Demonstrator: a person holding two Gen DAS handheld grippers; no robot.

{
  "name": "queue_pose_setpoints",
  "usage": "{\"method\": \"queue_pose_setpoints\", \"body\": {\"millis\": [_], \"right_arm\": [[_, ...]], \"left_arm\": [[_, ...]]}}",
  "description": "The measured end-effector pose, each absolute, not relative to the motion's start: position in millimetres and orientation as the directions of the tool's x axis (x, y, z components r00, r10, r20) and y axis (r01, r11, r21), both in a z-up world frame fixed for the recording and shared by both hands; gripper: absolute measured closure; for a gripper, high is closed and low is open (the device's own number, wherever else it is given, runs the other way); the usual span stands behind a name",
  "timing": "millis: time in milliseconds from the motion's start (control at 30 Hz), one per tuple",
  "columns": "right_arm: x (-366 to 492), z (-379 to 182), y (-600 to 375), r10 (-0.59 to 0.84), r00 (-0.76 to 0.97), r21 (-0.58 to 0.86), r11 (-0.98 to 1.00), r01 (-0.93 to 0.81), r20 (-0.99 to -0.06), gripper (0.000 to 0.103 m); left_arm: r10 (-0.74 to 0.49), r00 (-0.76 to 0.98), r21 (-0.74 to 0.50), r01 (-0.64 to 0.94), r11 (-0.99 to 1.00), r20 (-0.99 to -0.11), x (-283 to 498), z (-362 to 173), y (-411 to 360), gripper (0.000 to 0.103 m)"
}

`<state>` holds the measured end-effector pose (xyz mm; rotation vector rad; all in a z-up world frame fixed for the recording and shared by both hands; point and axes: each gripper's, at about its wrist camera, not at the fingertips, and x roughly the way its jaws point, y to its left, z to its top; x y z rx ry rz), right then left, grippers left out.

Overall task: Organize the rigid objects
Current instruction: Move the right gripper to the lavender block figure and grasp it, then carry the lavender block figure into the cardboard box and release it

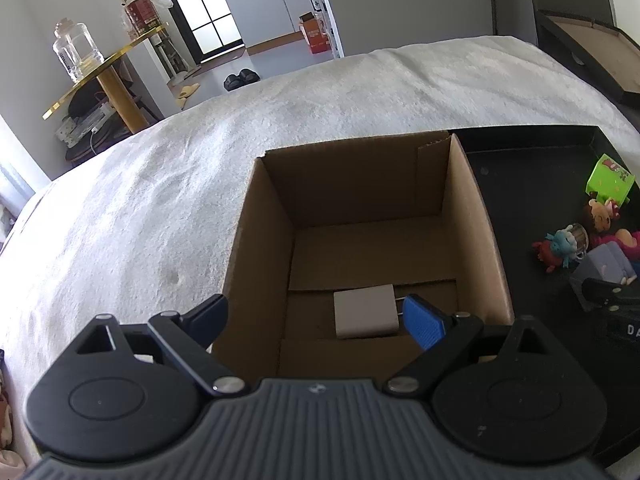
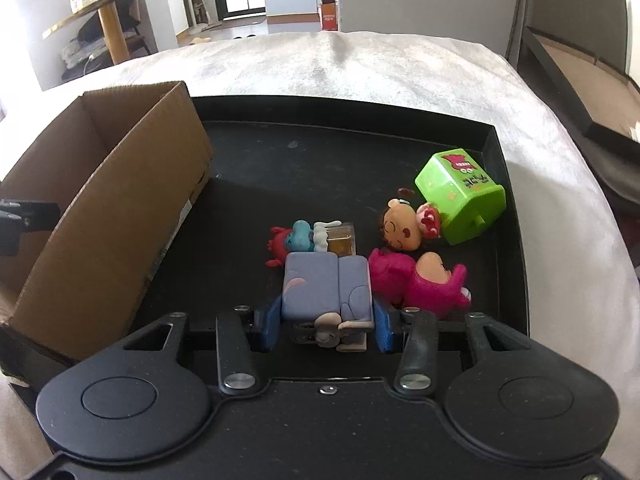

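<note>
Right tongs [image 2: 326, 326] around blocky lilac figurine [image 2: 326, 286], ribbed blue pads [image 2: 383, 326]

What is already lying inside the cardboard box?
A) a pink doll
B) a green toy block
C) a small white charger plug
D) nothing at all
C: the left view shows a small white charger plug lying on the floor of the cardboard box, while the toys sit on the black tray beside it.

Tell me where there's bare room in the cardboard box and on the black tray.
Box: floor bare beyond the white block. Tray: bare between the box wall and the toys; crowded around the green box, pink figure.
</note>
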<state>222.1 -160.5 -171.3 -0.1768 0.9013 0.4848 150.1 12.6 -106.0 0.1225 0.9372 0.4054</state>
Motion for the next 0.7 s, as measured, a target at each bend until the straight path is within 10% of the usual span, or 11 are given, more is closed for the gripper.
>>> {"method": "queue_pose_setpoints", "body": {"millis": [700], "right_arm": [[219.1, -120.5, -146.5, 0.372, 0.605, 0.036, 0.869, -0.493, -0.704, 0.059]], "left_arm": [[0.385, 0.550, 0.235, -0.325, 0.916, -0.741, 138.2, -94.3, 33.4, 0.009]]}}
